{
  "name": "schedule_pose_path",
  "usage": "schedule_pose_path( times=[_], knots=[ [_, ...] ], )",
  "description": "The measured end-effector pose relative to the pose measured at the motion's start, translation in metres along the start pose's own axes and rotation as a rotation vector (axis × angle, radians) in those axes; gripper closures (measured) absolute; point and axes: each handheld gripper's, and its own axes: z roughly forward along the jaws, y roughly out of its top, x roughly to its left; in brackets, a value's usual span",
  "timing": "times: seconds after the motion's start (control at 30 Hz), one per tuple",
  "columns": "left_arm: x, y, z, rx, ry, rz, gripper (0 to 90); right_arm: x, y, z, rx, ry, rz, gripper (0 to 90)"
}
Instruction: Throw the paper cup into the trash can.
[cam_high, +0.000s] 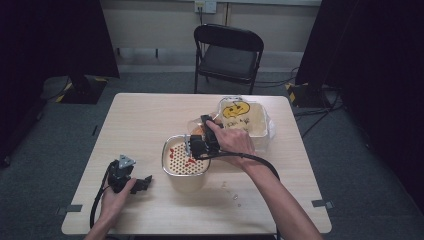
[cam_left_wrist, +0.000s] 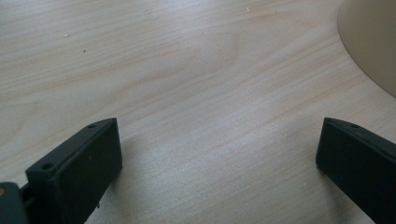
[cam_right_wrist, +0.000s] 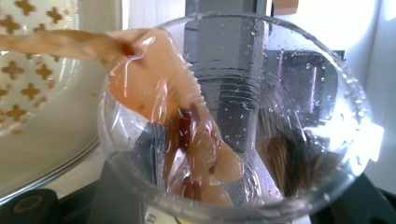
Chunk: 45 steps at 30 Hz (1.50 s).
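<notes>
1. We hold a clear plastic cup (cam_right_wrist: 233, 116) in the right tool (cam_high: 202, 140), tipped over the strainer bowl (cam_high: 186, 159) near the middle of the surface (cam_high: 145, 120), which looks like pouring.
2. The right tool appears pinched on the cup, though its jaws are hidden behind the plastic.
3. Inside the cup a plastic bag (cam_right_wrist: 154, 79) with reddish and pale pieces slides toward the rim; we judge it is meant to land on the strainer so liquid drains.
4. A white tub (cam_high: 250, 122) sits just beyond.
5. The left tool (cam_high: 131, 181) rests low on the surface, jaws spread and empty, clear of the pour.
</notes>
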Motion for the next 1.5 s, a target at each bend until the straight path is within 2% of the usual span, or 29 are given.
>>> schedule_pose_path(
  times=[0.1, 0.13, 0.17, 0.27, 0.3, 0.37, 0.4, 0.43, 0.47, 0.5, 0.6, 0.7, 0.8, 0.83, 0.9, 0.93, 0.97, 1.07, 1.2, 1.3, 1.5],
  knots=[
    [0.000, 0.000, 0.000, -0.001, 0.000, -0.001, 0.0, 0.004, 0.002, 0.000, 0.007, -0.017, -0.046, 48.3],
    [0.000, 0.000, 0.000, -0.001, 0.000, -0.001, 0.0, 0.004, 0.002, 0.000, 0.007, -0.017, -0.046, 48.3],
    [0.000, 0.000, 0.000, -0.001, 0.000, -0.002, 0.0, 0.005, 0.004, -0.001, 0.012, -0.032, -0.071, 48.3],
    [0.000, 0.000, 0.000, -0.001, 0.000, -0.002, 0.0, 0.005, 0.005, -0.003, 0.012, -0.046, -0.088, 48.3],
    [0.000, 0.000, 0.000, -0.002, -0.001, -0.002, 0.0, 0.006, 0.007, -0.004, 0.018, -0.069, -0.129, 48.4],
    [0.000, 0.000, 0.000, -0.002, -0.001, -0.002, 0.0, 0.008, 0.009, -0.006, 0.030, -0.097, -0.166, 48.4],
    [0.000, 0.000, 0.000, -0.002, -0.001, -0.003, 0.0, 0.008, 0.010, -0.006, 0.029, -0.111, -0.200, 48.4],
    [0.000, 0.000, 0.000, -0.002, -0.001, -0.003, 0.0, 0.008, 0.010, -0.006, 0.029, -0.111, -0.200, 48.4],
    [0.000, 0.000, 0.000, -0.001, -0.001, -0.003, 0.0, 0.010, 0.011, -0.007, 0.031, -0.131, -0.212, 48.4],
    [0.000, 0.000, 0.000, -0.002, -0.001, -0.002, 0.0, 0.011, 0.012, -0.006, 0.027, -0.148, -0.248, 48.4],
    [0.000, 0.000, 0.000, -0.001, 0.000, -0.001, 0.0, 0.015, 0.013, -0.006, 0.049, -0.187, -0.304, 48.5],
    [0.000, 0.000, 0.000, -0.001, 0.000, -0.002, 0.0, 0.018, 0.013, -0.008, 0.063, -0.214, -0.333, 48.5],
    [0.000, 0.000, 0.000, -0.001, 0.000, -0.002, 0.0, 0.020, 0.013, -0.010, 0.073, -0.250, -0.400, 48.6],
    [0.000, 0.000, 0.000, -0.001, 0.000, -0.002, 0.0, 0.020, 0.013, -0.010, 0.073, -0.250, -0.400, 48.6],
    [0.000, 0.000, 0.000, -0.002, -0.001, -0.003, 0.0, 0.024, 0.015, -0.013, 0.076, -0.287, -0.468, 48.6],
    [0.000, 0.000, 0.000, -0.002, 0.000, -0.001, 0.0, 0.024, 0.015, -0.013, 0.076, -0.287, -0.468, 48.6],
    [0.000, 0.000, 0.000, -0.002, 0.000, -0.002, 0.0, 0.024, 0.014, -0.013, 0.088, -0.305, -0.497, 48.7],
    [0.000, 0.000, 0.000, -0.001, 0.000, -0.002, 0.0, 0.024, 0.014, -0.014, 0.090, -0.313, -0.509, 48.7],
    [0.000, 0.000, 0.000, -0.002, 0.002, 0.001, 0.0, 0.024, 0.012, -0.015, 0.100, -0.334, -0.545, 48.9],
    [0.001, 0.000, 0.000, 0.004, 0.003, 0.010, 0.0, 0.028, 0.013, -0.018, 0.103, -0.347, -0.594, 49.0],
    [0.000, 0.000, 0.000, -0.001, 0.002, 0.002, 0.0, 0.030, 0.014, -0.020, 0.111, -0.363, -0.631, 49.2]
  ],
)
